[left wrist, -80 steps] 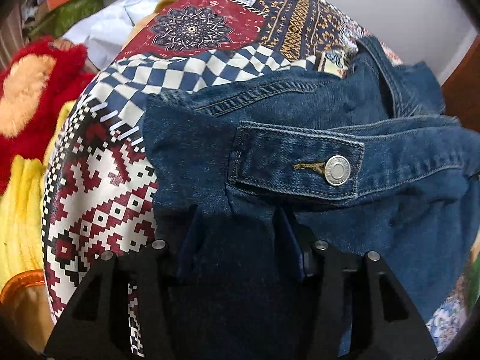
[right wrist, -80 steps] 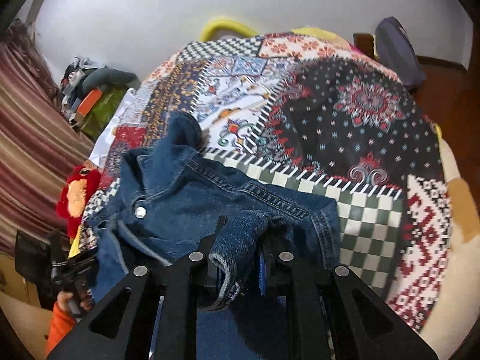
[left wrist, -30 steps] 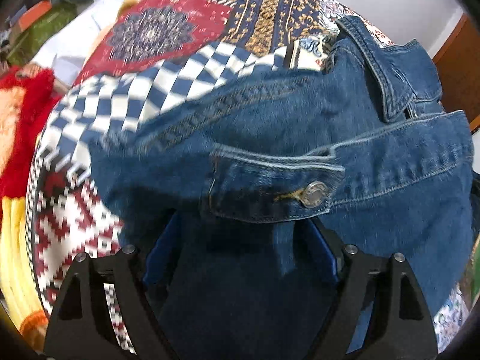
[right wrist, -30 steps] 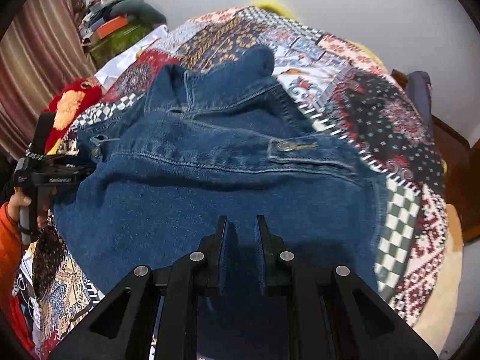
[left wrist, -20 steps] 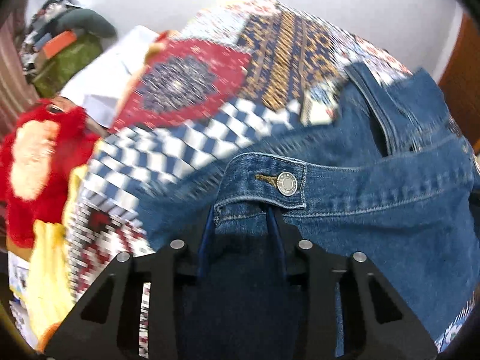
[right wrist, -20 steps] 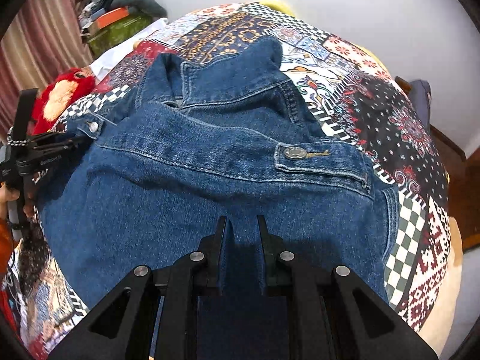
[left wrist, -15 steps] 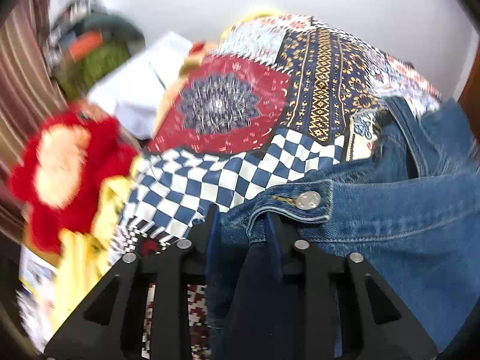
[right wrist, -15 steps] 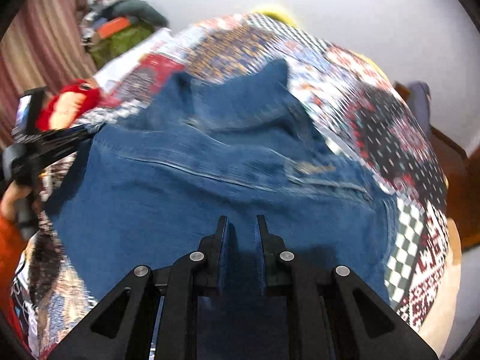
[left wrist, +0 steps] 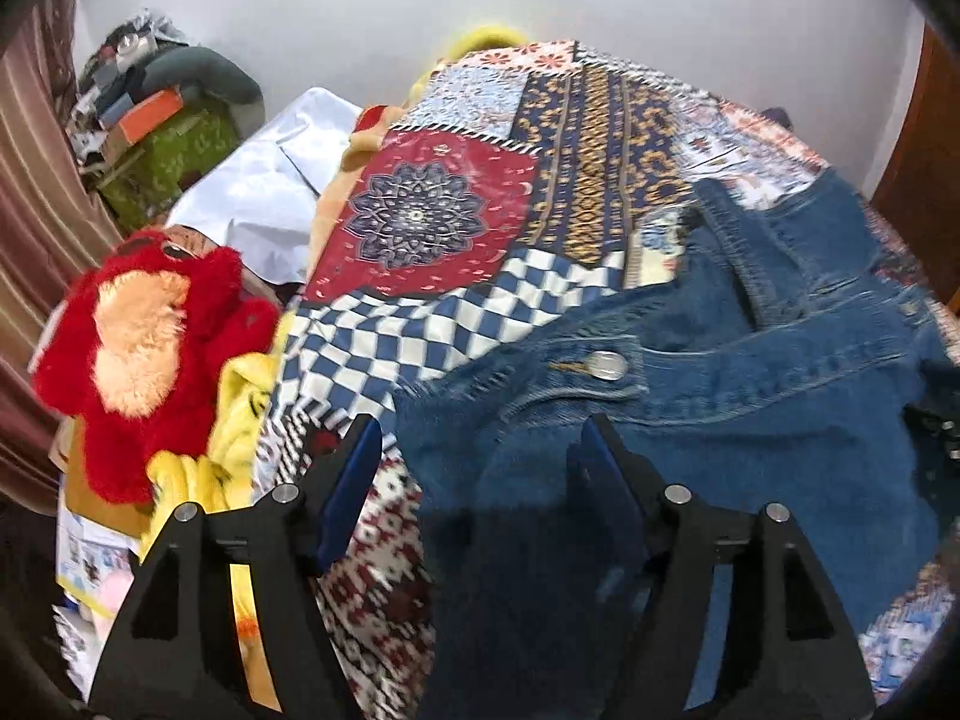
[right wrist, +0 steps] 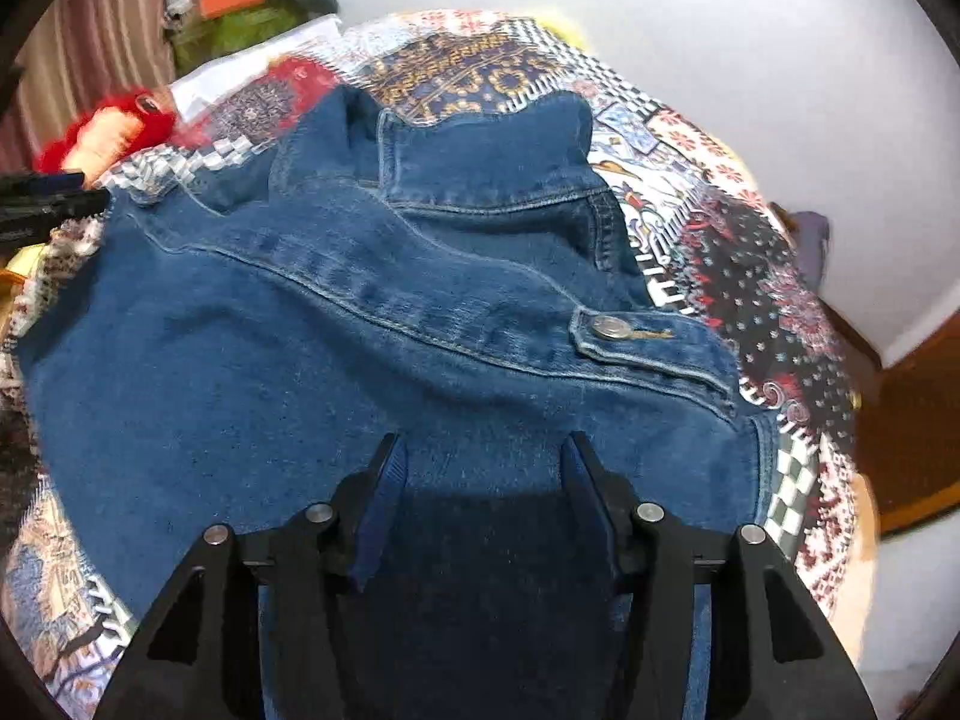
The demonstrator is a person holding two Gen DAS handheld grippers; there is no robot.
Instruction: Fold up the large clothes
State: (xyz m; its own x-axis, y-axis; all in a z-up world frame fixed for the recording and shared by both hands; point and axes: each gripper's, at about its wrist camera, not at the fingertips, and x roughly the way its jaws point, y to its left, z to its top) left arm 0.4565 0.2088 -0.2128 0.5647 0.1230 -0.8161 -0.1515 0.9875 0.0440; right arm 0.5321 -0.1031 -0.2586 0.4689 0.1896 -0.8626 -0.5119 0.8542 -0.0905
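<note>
Jaws of both grippers spread over denim jacket (right wrist: pixel 336 372), hem cut off.

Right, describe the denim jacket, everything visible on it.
The denim jacket is mid-blue with lighter topstitched seams, spread flat on the patchwork bedspread. Its collar lies at the far end. Two buttoned tabs show, each with a metal button. Both the left hand-held gripper and right hand-held gripper stand open above the cloth, gripping nothing.

Even indoor light, motion-blurred fabric, fisheye bending and dark vignetted corners.
</note>
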